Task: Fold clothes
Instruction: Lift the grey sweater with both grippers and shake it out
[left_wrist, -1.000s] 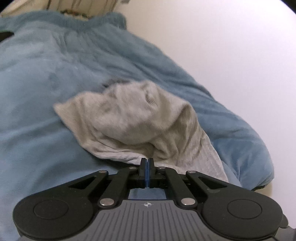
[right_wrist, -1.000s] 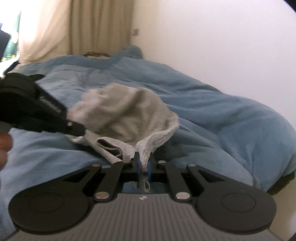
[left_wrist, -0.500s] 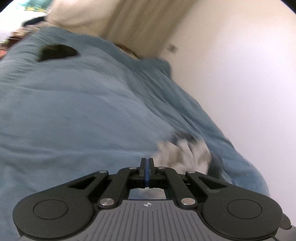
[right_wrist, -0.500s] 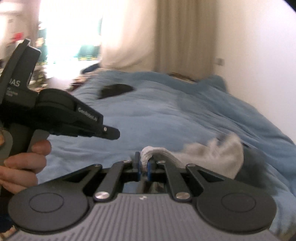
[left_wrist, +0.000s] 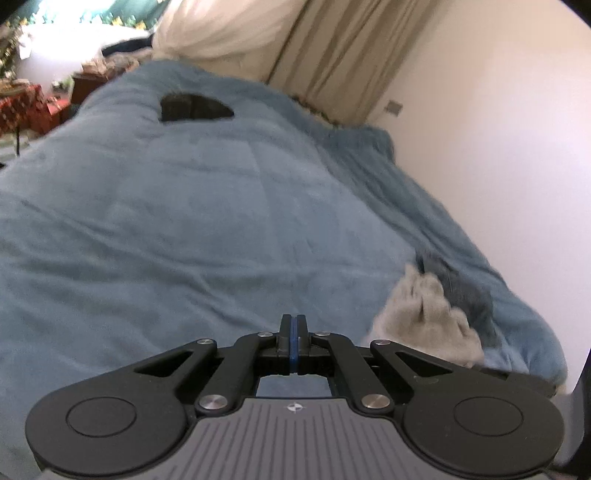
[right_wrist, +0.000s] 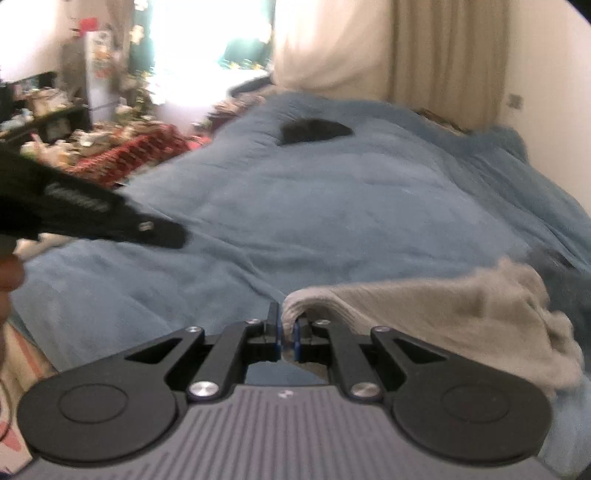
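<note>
A grey garment (right_wrist: 461, 317) lies bunched on the blue blanket (right_wrist: 332, 206) at the right. My right gripper (right_wrist: 286, 325) is shut on a rolled edge of it and holds that edge up. In the left wrist view the garment (left_wrist: 424, 314) sits to the right of my left gripper (left_wrist: 293, 325), which is shut with nothing between its pads and is apart from the cloth. The left gripper also shows in the right wrist view (right_wrist: 162, 232), hovering over the bed at the left.
A dark folded item (left_wrist: 192, 107) lies at the far end of the bed. A white wall (left_wrist: 498, 147) runs along the right side. Curtains (right_wrist: 443, 48) hang behind. Cluttered furniture with a red cloth (right_wrist: 122, 151) stands left of the bed.
Both grippers have lifted and swung left toward the middle of the bed. The left gripper has come off the garment; the right one still drags its edge along.
</note>
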